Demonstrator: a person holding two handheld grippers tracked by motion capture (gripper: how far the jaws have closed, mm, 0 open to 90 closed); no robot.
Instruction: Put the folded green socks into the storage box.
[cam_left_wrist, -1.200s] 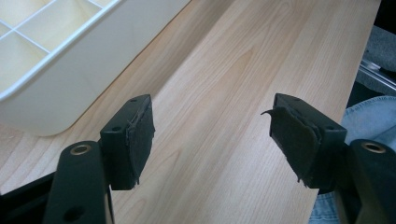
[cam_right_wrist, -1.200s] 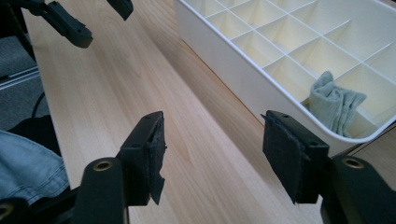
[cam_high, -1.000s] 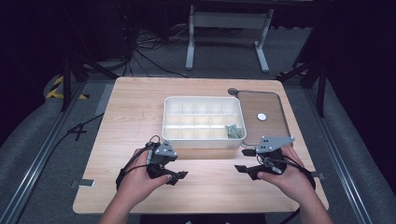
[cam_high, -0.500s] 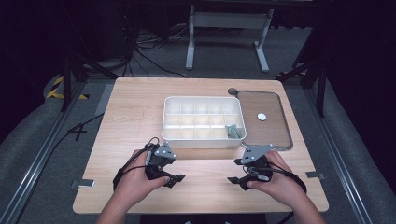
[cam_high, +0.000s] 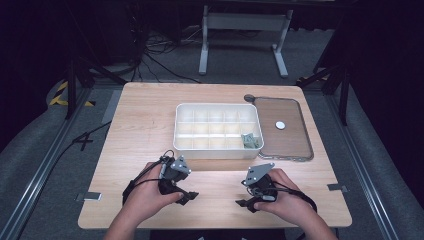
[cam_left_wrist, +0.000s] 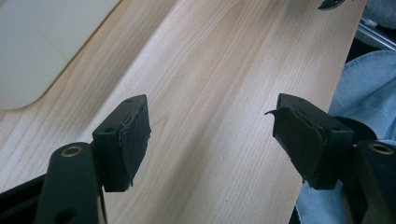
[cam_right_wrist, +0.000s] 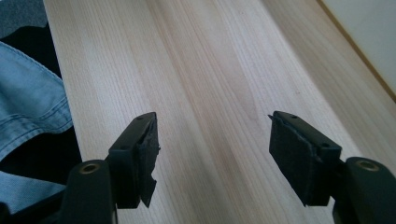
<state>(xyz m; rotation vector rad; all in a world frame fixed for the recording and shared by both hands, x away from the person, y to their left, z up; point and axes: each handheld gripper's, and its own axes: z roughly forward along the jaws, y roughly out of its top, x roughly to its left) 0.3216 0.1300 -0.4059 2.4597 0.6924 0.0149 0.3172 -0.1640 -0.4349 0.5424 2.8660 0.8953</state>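
Both hand-held grippers, left (cam_left_wrist: 210, 135) and right (cam_right_wrist: 212, 154), jaws apart, empty; organizer box (cam_high: 185, 131) item (cam_high: 250, 140) indistinct.

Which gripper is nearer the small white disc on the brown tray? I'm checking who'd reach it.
Right. The right gripper sits below-left of the white disc; the left gripper lies farther left.

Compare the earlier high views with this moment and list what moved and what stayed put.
The right gripper drew back from beside the white compartment box toward the table's near edge and inward toward the left gripper. Its jaws stand open with nothing between them; nothing was taken or let go. The left gripper hardly shifted and is open too. The box, the small item in its right compartment and the clear lid stayed as they were.
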